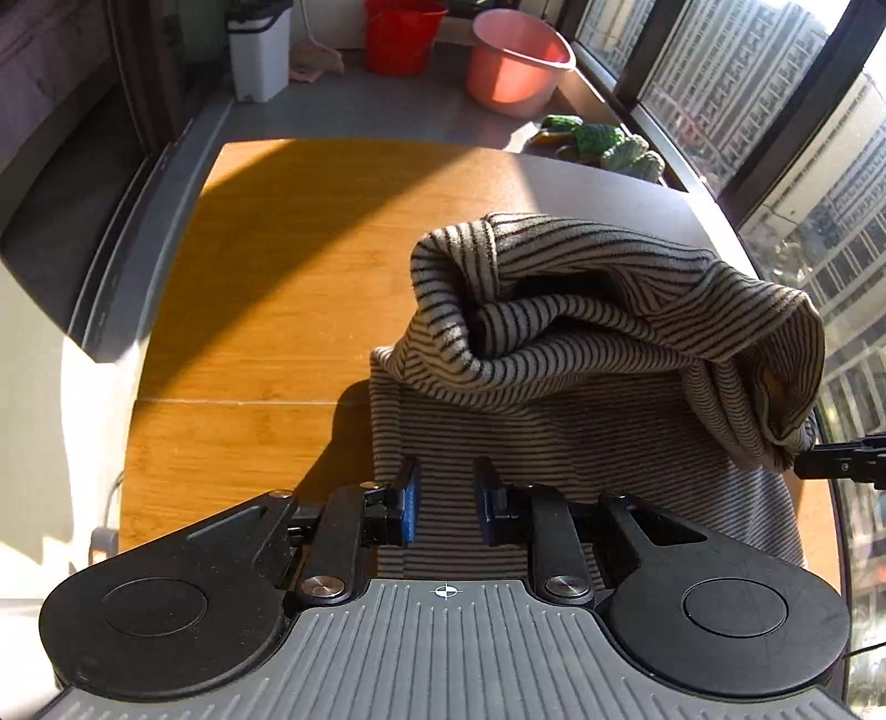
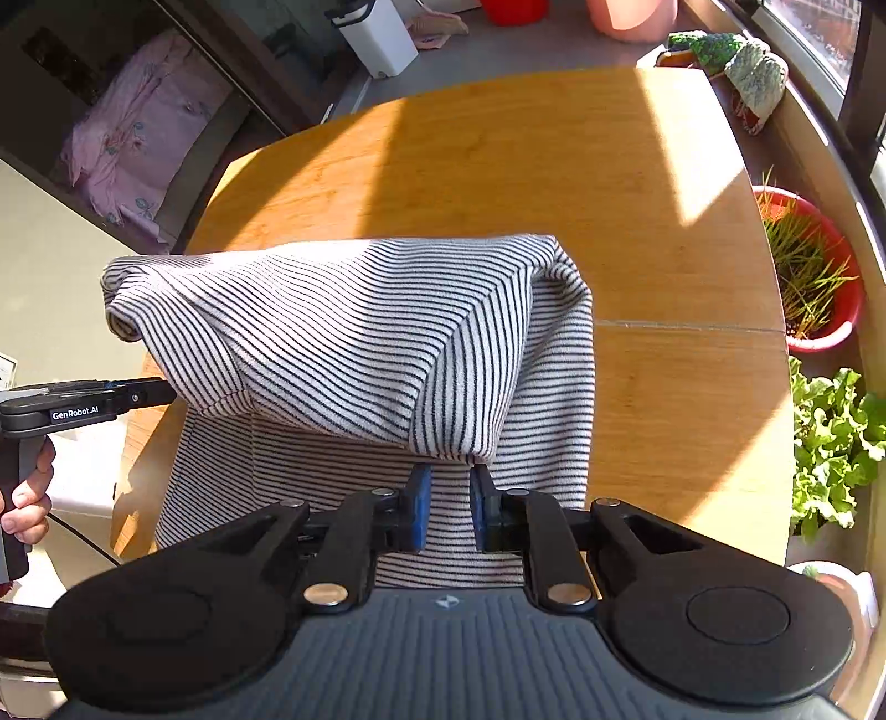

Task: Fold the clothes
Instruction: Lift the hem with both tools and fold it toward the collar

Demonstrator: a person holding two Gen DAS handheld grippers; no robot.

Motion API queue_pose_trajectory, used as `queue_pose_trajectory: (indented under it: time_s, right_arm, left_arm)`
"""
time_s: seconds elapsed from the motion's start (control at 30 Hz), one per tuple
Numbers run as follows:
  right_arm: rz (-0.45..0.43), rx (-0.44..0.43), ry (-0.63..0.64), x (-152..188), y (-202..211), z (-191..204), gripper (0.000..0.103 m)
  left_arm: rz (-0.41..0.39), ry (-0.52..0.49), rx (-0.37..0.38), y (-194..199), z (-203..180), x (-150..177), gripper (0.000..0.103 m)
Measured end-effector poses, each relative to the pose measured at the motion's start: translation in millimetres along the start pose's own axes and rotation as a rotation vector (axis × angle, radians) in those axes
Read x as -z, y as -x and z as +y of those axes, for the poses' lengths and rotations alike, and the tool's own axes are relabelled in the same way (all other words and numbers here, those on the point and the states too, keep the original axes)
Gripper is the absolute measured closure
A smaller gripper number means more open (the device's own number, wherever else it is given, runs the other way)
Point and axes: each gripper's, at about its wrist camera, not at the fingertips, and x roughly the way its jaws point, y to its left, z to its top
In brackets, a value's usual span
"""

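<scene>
Garment: cream knit top w/ thin black stripes, lower part flat on the round bamboo-wood bench, one end lifted and doubled back over itself in a loose hump.

Left gripper: in its own view the blue pads stand apart w/ flat cloth showing between them. In the right view its tip is buried in the raised fold, so we can't tell if it's pinching anything.

Right gripper: pads part-way apart just under the hanging hem; the left view shows its tip at the bunched corner of the cloth. Whether it's clamped, we can't tell either.

Step, as we judge it: carrying the lifted end across the flat half, i.e. mid-fold, not yet laid down.

How we'd do it well: keep both corners level and spread apart so the fold stays taut, not sagging in the middle. Lower edge-on-edge w/ the layer below, stripes parallel. Let go only once cloth rests on cloth, then smooth outward.

Risk: the rolled-in pocket at the left side of the hump could get trapped as a crease, so we'd shake it out before laying down.

Surroundings: pink plastic basin and red plastic bucket on the floor beyond the bench, well apart from the work.
</scene>
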Motion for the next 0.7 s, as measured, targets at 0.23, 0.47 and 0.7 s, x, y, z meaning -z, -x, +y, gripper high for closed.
queue_pose_trajectory:
  time_s: [0.23,0.47,0.7]
  right_arm:
    - [0.005,0.023,-0.129,19.3,8.0,-18.7,0.069]
    - [-0.124,-0.033,-0.199,-10.5,8.4,-9.6,0.024]
    - [-0.166,0.031,-0.123,-28.4,-14.6,13.7,0.022]
  left_arm:
    - [0.029,0.132,0.064,22.1,44.4,24.7,0.057]
    - [-0.096,0.348,0.245,23.3,49.2,-22.0,0.033]
    - [-0.131,0.367,0.346,22.4,50.8,-24.0,0.025]
